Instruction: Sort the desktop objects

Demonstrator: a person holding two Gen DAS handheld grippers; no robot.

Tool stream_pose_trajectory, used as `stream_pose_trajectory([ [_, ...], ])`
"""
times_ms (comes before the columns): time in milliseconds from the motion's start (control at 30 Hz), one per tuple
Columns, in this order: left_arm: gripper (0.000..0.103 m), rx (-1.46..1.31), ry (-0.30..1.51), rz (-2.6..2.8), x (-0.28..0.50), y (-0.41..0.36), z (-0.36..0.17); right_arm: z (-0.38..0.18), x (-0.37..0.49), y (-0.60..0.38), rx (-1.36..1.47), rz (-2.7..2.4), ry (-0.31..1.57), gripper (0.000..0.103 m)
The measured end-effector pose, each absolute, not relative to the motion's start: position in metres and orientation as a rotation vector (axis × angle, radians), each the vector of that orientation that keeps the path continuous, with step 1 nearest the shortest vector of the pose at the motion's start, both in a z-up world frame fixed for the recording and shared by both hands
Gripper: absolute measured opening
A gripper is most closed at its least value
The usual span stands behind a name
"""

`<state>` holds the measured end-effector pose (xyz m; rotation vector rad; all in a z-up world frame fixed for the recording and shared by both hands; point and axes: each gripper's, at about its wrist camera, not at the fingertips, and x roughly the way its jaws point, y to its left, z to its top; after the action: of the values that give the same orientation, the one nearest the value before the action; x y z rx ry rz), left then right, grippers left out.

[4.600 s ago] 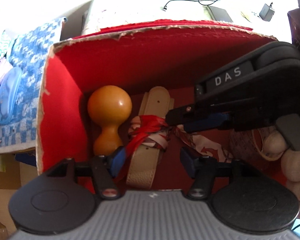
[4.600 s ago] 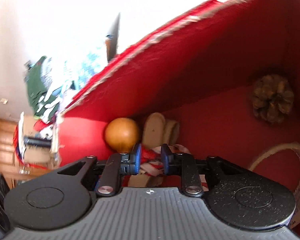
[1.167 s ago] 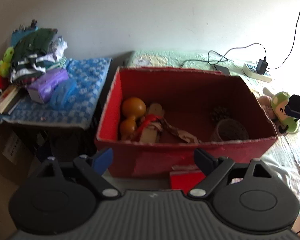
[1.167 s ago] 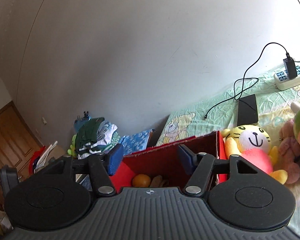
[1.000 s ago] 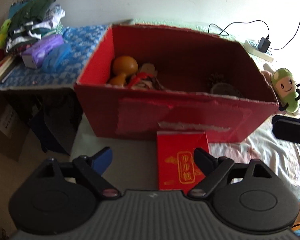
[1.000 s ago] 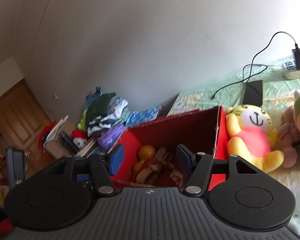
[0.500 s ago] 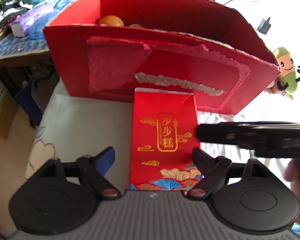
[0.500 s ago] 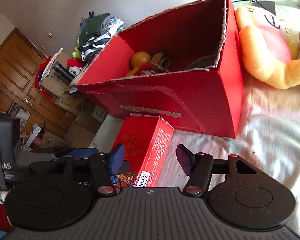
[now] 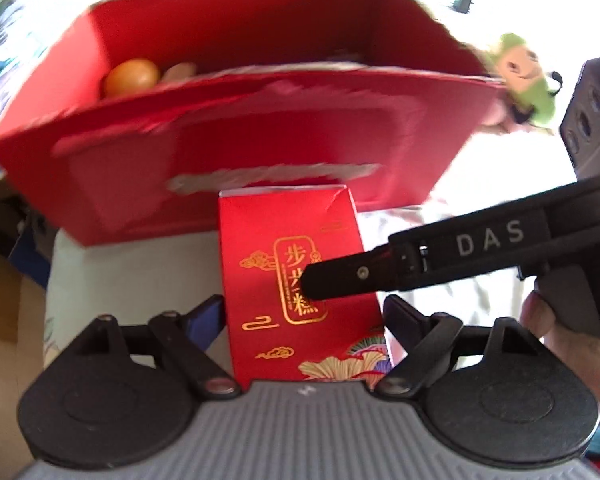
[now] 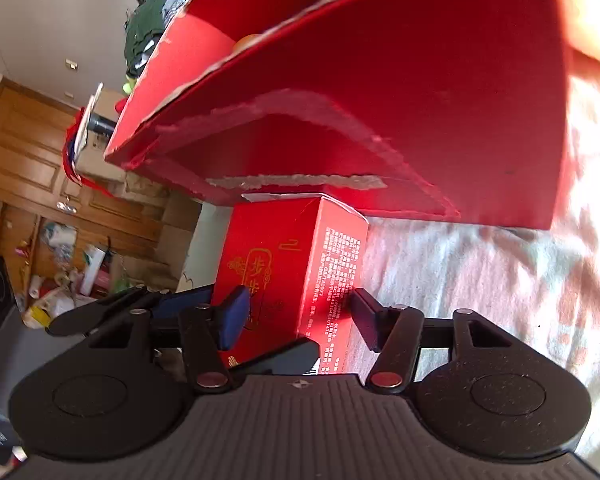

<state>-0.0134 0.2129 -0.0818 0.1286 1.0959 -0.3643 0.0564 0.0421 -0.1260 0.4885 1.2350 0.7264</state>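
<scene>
A small red carton with gold Chinese lettering (image 9: pixel 296 280) lies on the pale bedsheet in front of a large open red cardboard box (image 9: pixel 260 148). My left gripper (image 9: pixel 304 316) is open, its fingers either side of the carton's near end. My right gripper (image 10: pixel 300 312) is open too and straddles the same carton (image 10: pixel 296 264) from the side; its black finger (image 9: pixel 348 276) lies across the carton's top in the left wrist view. An orange gourd (image 9: pixel 130 76) shows inside the big box.
A green plush toy (image 9: pixel 516 68) lies to the right of the big box. The bed's edge drops off on the left, with cardboard boxes (image 9: pixel 4 292) below. Wooden doors and floor clutter (image 10: pixel 40 240) are at far left in the right wrist view.
Both grippers have left the inside of the big box, pulled back, and come down in front of it. Now both sit open around the small red carton.
</scene>
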Motion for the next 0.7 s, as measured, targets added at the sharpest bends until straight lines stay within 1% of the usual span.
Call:
stream_pose_trajectory([
  [200, 0.085, 0.224, 1.071, -0.516, -0.026, 0.159, -0.077, -0.120, 0.042, -0.007, 0.598, 0.676, 1.243, 0.049],
  [533, 0.085, 0.284, 0.986, -0.735, -0.043, 0.071, -0.063, -0.107, -0.015, -0.127, 0.744, 0.468, 1.205, 0.048],
  [700, 0.085, 0.320, 0.873, -0.773, -0.048, 0.048, -0.033, -0.101, -0.039, -0.177, 0.808, 0.361, 1.126, 0.048],
])
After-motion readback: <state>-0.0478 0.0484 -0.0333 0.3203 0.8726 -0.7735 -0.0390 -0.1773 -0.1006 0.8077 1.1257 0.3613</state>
